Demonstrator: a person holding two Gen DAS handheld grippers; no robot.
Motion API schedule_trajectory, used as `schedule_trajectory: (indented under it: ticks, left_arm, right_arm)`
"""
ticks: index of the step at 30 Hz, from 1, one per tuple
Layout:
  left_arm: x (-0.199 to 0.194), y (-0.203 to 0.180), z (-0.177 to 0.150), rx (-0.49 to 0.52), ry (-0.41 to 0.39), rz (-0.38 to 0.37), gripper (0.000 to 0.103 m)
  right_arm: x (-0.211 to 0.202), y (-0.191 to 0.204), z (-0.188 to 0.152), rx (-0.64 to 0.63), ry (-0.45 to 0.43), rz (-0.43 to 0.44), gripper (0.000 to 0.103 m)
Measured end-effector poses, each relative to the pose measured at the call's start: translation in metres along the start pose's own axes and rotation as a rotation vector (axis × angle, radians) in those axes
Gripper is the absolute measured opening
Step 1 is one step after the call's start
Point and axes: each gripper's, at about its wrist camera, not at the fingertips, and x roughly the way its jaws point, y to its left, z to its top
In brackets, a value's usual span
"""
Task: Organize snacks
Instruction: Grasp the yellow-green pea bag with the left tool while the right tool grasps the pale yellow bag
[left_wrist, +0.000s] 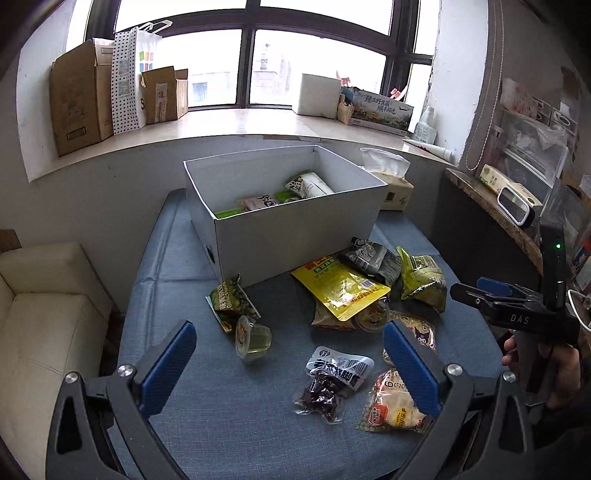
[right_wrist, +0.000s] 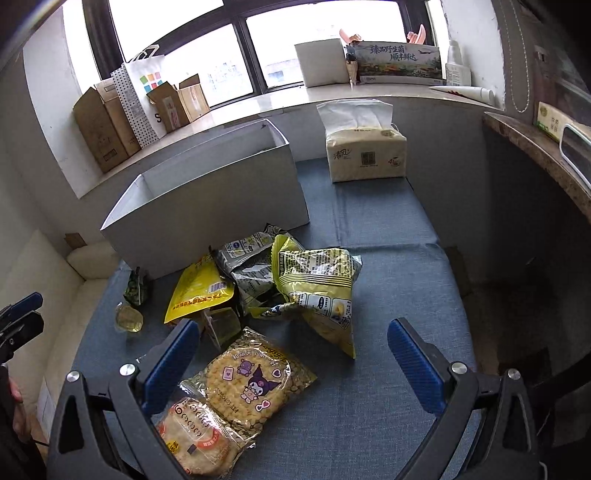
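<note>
Both hand-held grippers are hanging wide open over the blue surface (left_wrist: 229, 413), gripping nothing. The left hand-held gripper (left_wrist: 290, 363) is hovering over the dark jerky packet (left_wrist: 330, 384), jelly cup (left_wrist: 253, 338) just left. The right hand-held gripper (right_wrist: 293, 356) is sitting above the Kuromi biscuit pack (right_wrist: 249, 382). The white box (left_wrist: 295, 229) is sitting behind the snack pile.

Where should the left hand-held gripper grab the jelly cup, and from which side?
Grip the jelly cup across its clear tapered body, coming from above. It lies tipped on the blue cloth, foil lid facing left, apart from other snacks. Left hand-held gripper is already open.
</note>
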Motion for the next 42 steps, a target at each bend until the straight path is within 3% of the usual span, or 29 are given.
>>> schedule_trajectory:
  ticks: [7, 15, 16, 17, 18, 19, 24, 29, 34, 37, 38, 40, 41, 42]
  left_arm:
    - [0.009, 0.014, -0.003, -0.043, 0.017, 0.007, 0.103]
    - [0.018, 0.025, -0.009, -0.069, 0.045, 0.009, 0.103]
    - [0.02, 0.026, -0.009, -0.071, 0.05, 0.012, 0.103]
    - [0.023, 0.027, -0.01, -0.073, 0.056, 0.016, 0.103]
    - [0.025, 0.029, -0.011, -0.076, 0.062, 0.021, 0.103]
    - [0.028, 0.031, -0.011, -0.081, 0.067, 0.028, 0.103]
    - [0.05, 0.042, -0.01, -0.122, 0.103, 0.036, 0.103]
    - [0.087, 0.055, 0.002, -0.173, 0.132, 0.072, 0.103]
    - [0.134, 0.057, 0.009, -0.189, 0.175, 0.187, 0.103]
    - [0.163, 0.064, 0.009, -0.228, 0.223, 0.2, 0.102]
    - [0.171, 0.066, 0.009, -0.234, 0.241, 0.217, 0.1]
    - [0.18, 0.068, 0.007, -0.237, 0.259, 0.234, 0.07]
    - [0.18, 0.068, 0.007, -0.224, 0.247, 0.258, 0.066]
    - [0.179, 0.067, 0.007, -0.22, 0.247, 0.259, 0.049]
  right_arm:
    - [0.04, -0.001, 0.017, -0.02, 0.035, -0.035, 0.103]
    - [0.094, -0.025, 0.026, 0.065, 0.149, -0.022, 0.103]
    - [0.096, -0.026, 0.025, 0.072, 0.149, -0.016, 0.098]
    - [0.097, -0.027, 0.023, 0.074, 0.15, -0.009, 0.076]
    - [0.097, -0.027, 0.021, 0.075, 0.148, -0.001, 0.066]
    - [0.096, -0.028, 0.019, 0.088, 0.141, 0.009, 0.063]
    - [0.083, -0.026, 0.011, 0.089, 0.133, 0.032, 0.061]
    - [0.046, -0.027, 0.008, 0.112, 0.056, 0.063, 0.061]
    - [0.017, -0.021, 0.005, 0.119, 0.026, 0.103, 0.061]
    - [0.01, -0.016, 0.003, 0.107, 0.021, 0.117, 0.061]
    - [0.012, -0.015, 0.004, 0.101, 0.035, 0.122, 0.061]
    - [0.014, -0.014, 0.002, 0.105, 0.047, 0.12, 0.061]
    - [0.015, -0.014, 0.0, 0.108, 0.049, 0.124, 0.061]
    - [0.016, -0.014, -0.001, 0.113, 0.053, 0.129, 0.061]
